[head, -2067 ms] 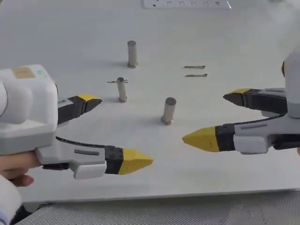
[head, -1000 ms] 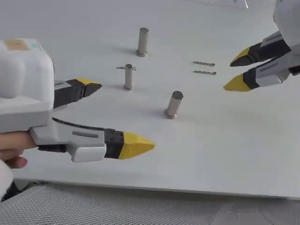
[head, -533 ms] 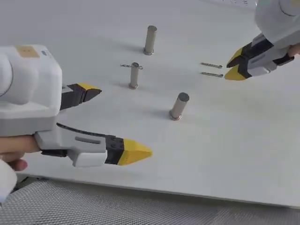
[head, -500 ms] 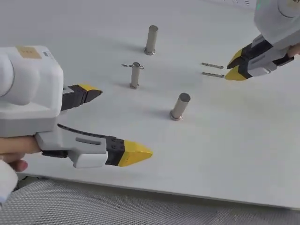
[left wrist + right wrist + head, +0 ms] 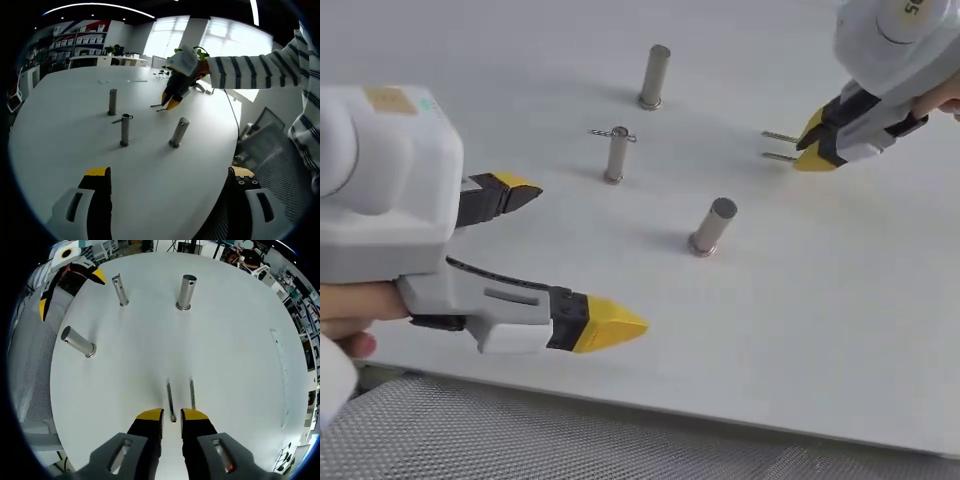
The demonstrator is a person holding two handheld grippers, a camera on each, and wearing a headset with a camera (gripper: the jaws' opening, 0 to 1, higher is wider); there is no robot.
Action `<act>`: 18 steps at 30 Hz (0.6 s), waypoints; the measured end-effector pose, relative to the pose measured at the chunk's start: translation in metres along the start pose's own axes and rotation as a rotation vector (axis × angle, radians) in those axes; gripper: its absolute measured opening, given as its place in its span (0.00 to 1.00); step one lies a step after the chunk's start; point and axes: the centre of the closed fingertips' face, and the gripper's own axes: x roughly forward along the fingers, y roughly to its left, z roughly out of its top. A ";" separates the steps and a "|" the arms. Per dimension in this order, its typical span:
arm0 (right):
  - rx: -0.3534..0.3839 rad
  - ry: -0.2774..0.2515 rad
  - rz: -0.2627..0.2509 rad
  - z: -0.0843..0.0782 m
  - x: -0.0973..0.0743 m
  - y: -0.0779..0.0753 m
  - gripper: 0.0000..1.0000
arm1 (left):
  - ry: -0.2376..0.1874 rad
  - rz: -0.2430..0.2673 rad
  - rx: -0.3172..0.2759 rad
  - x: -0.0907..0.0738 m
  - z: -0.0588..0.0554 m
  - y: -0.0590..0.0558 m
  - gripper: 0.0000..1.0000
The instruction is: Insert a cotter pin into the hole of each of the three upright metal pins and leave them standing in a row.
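The left gripper (image 5: 570, 255) is held low on the person's left, roughly level, with its jaws spread wide. The left hand (image 5: 348, 310) wraps its handle. The right gripper (image 5: 807, 146) is stretched forward on a striped sleeve (image 5: 250, 67) and tilts downward, its yellow-tipped jaws drawn close with a narrow gap between them.

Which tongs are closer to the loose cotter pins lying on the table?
Right. The right tongs are at the loose cotter pins, tips straddling one end; the left tongs are open, away across the three upright metal pins.
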 end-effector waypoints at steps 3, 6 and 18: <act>0.001 0.016 0.011 -0.003 0.002 -0.003 0.09 | 0.006 0.000 -0.003 0.003 -0.001 -0.002 0.96; 0.004 0.019 0.037 -0.003 0.003 0.001 0.07 | 0.012 -0.002 -0.005 0.005 -0.002 -0.003 0.96; 0.000 0.055 0.059 -0.002 0.005 0.002 0.05 | 0.001 0.001 -0.005 0.007 0.004 -0.008 0.92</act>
